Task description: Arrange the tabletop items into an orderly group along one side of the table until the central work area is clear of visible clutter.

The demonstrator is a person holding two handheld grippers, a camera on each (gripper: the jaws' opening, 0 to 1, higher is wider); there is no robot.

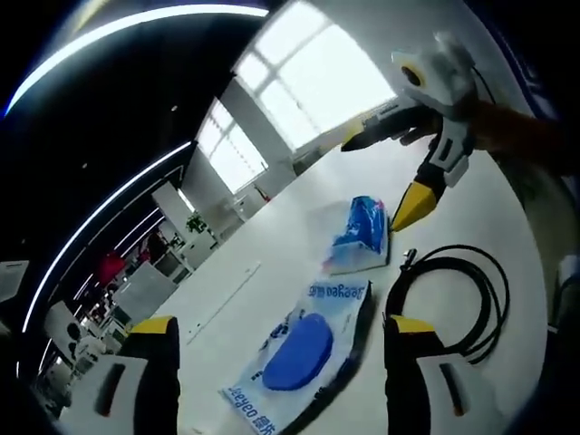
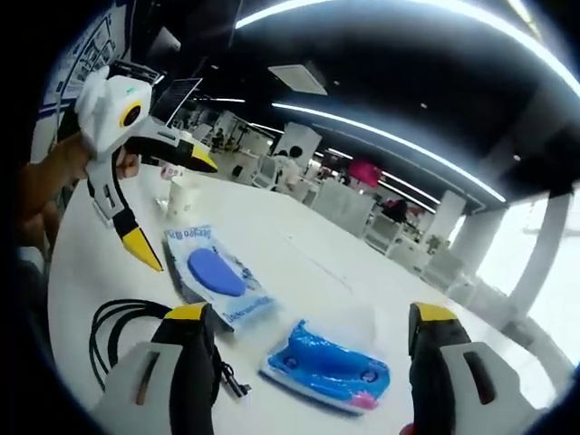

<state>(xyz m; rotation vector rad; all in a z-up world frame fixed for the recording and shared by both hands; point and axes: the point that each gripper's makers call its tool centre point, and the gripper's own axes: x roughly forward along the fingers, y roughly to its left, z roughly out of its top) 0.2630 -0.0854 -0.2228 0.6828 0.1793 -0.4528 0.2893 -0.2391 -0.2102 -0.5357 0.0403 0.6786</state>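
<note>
Two open grippers face each other over a white table with three loose items on it.

In the left gripper view, the left gripper [image 1: 281, 340] has its yellow-tipped jaws spread wide with nothing between them, above a flat glossy bag [image 1: 304, 349] printed in white and blue with a dark blue oval. Just beyond it lies a smaller crinkled blue pack [image 1: 361, 234], and beside both sits a black cable [image 1: 453, 294] wound in a loose coil. The right gripper [image 1: 385, 177] hangs over the smooth table [image 1: 236, 281], jaws apart and empty, in a person's hand [image 1: 507, 127] that is cut off at the frame edge. In the right gripper view, a pale cup-like thing [image 2: 181, 195] stands behind the bag, too blurred to make out.
</note>
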